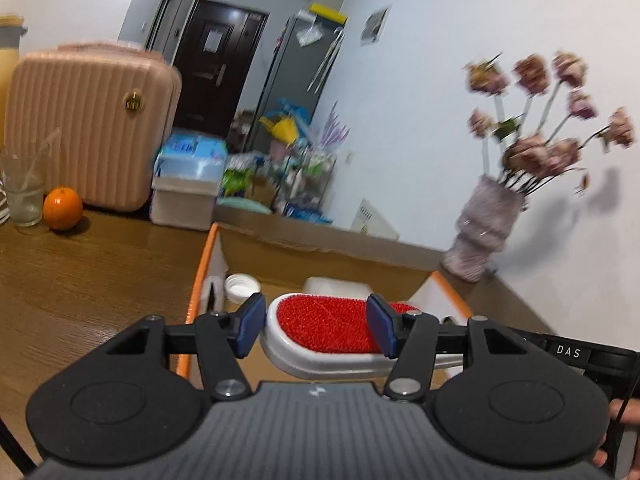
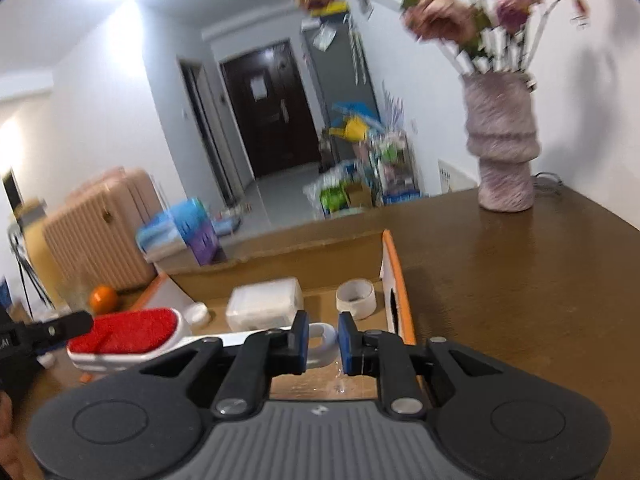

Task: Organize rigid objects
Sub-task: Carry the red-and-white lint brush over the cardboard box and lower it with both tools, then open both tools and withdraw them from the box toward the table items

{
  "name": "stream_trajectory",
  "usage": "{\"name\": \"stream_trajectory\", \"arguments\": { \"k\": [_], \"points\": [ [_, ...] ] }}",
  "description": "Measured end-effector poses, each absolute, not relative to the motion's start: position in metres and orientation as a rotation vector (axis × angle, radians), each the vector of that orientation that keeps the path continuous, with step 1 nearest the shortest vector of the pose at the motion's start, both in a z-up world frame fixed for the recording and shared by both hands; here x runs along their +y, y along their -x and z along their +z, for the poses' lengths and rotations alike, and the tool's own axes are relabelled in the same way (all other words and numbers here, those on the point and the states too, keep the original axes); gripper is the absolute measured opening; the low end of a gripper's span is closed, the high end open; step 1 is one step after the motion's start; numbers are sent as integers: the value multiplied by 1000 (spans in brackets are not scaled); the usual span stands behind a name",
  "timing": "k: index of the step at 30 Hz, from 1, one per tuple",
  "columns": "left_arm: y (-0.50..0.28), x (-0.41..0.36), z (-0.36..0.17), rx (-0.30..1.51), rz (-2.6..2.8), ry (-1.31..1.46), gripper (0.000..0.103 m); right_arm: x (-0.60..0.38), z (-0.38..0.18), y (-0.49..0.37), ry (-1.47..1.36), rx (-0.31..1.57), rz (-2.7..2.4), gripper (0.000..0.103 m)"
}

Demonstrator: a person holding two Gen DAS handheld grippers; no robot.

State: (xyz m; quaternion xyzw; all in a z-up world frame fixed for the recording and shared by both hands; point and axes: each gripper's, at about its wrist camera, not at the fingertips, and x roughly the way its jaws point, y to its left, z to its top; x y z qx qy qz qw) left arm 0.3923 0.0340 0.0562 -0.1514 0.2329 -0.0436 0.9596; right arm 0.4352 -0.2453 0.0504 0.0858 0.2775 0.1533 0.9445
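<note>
Over the open cardboard box (image 1: 320, 246), held level above its orange-edged side walls, with clear air down to the box floor: a lint brush (image 1: 332, 326), red pad up, white body. Clamped across its red head, the left gripper (image 1: 316, 326); pinched on the white loop at its handle end, the right gripper (image 2: 323, 343), nearly closed. Inside the box, below the brush: a white plastic container (image 2: 264, 302), a roll of tape (image 2: 356, 298) by the right wall, a white cap (image 1: 240, 286) by the left wall. Around the box, brown wooden table (image 2: 520, 300): right of it a vase (image 2: 502, 152) of dried flowers, left of it an orange (image 1: 62, 208), a glass (image 1: 24, 196), a pink suitcase (image 1: 92, 128). Beyond the box, a cluttered hallway and dark door (image 1: 218, 68).
</note>
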Motion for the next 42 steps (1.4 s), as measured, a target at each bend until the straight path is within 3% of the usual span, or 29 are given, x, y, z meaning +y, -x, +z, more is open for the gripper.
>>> {"name": "stream_trajectory", "arguments": {
  "k": [14, 24, 32, 34, 37, 42],
  "points": [
    [-413, 44, 15, 620, -116, 270, 59, -216, 6, -472, -77, 768, 328, 18],
    [-395, 30, 33, 636, -95, 162, 63, -215, 30, -456, -14, 719, 292, 27],
    [-338, 19, 92, 492, -73, 104, 77, -222, 94, -399, 56, 566, 303, 44],
    [-320, 12, 105, 442, -67, 72, 85, -225, 108, -379, 57, 504, 312, 62],
    [-290, 5, 123, 357, -64, 47, 94, -226, 127, -344, 83, 376, 300, 78],
    [-245, -3, 144, 214, -44, 21, 103, -226, 148, -295, 140, 218, 316, 86]
  ]
}}
